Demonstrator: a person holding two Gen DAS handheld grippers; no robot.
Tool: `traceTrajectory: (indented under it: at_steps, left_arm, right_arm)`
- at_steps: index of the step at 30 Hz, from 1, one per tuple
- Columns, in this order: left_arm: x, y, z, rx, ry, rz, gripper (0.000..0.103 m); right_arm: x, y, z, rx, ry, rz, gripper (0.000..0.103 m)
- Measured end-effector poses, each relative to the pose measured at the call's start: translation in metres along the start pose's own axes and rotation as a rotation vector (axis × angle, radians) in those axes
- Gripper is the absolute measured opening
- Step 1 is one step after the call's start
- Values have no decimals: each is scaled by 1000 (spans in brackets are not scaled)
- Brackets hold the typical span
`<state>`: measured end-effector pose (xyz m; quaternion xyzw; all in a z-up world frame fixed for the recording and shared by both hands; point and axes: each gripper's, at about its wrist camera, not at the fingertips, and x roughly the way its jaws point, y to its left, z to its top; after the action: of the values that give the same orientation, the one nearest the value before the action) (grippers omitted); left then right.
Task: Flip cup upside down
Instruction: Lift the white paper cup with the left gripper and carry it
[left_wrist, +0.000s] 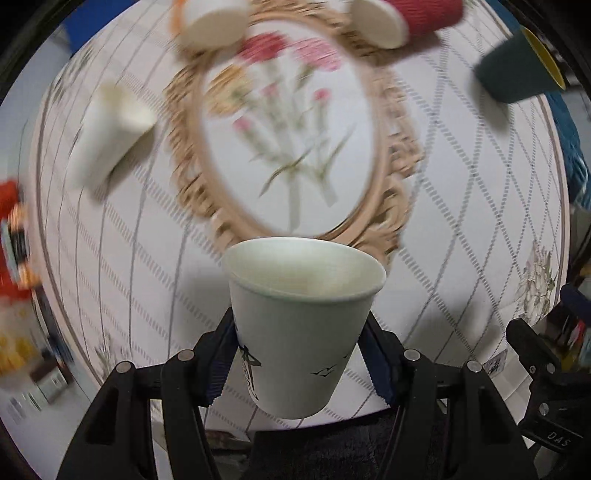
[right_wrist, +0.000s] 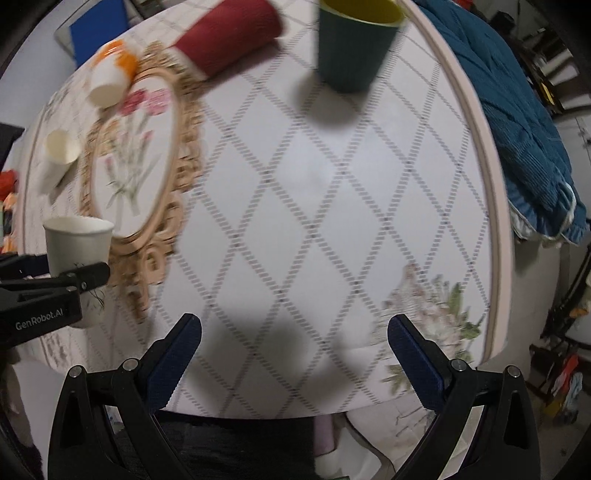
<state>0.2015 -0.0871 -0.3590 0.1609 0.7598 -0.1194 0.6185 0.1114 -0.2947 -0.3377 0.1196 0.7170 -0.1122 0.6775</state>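
At 9 o'clock in the right wrist view the left gripper (right_wrist: 79, 275) carries the readable label "GenRobot.AI" on its black body, and its fingers (left_wrist: 218, 365) are clamped on the lower wall of the white cup (left_wrist: 301, 328), one on each side. The cup is mouth-up, lifted clear of the table (left_wrist: 461, 206) near its front edge, low in the left wrist view at 6 o'clock; gripping below the rim probably leaves the mouth free to come down flat once the wrist rolls over. Small black bird and figure prints mark its side, no words. Further right, at 5 o'clock in the left view, the letters "DAS" show on black hardware. The right gripper (right_wrist: 293, 354) hangs with fingers wide apart and empty over bare cloth, apparently just waiting.
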Motion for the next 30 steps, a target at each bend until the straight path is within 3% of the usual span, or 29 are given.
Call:
traceTrajectory:
  at_steps: [8,11,15,19,20,30]
  left_arm:
    - [26,87,-67,-161,26,-64,60]
    - [44,128,-88,-242,58,-128,60]
    - [57,148,-100,-336,91,-214,60]
    - [63,154,-90,-382,101,-252,60]
    - [55,151,-72,-379,105,-256,60]
    - [65,133,-54,-305,112,-203,63]
  right_arm:
    - [5,53,-24,-61,15,43,103]
    - [12,71,-31,-76,29,52,103]
    - [21,91,-35,-90,44,48,103]
    - [31,105,-35,-97,57,35,102]
    - [33,107,-35,-98,60,34,102]
    - [53,122,-37,-87,77,13,102]
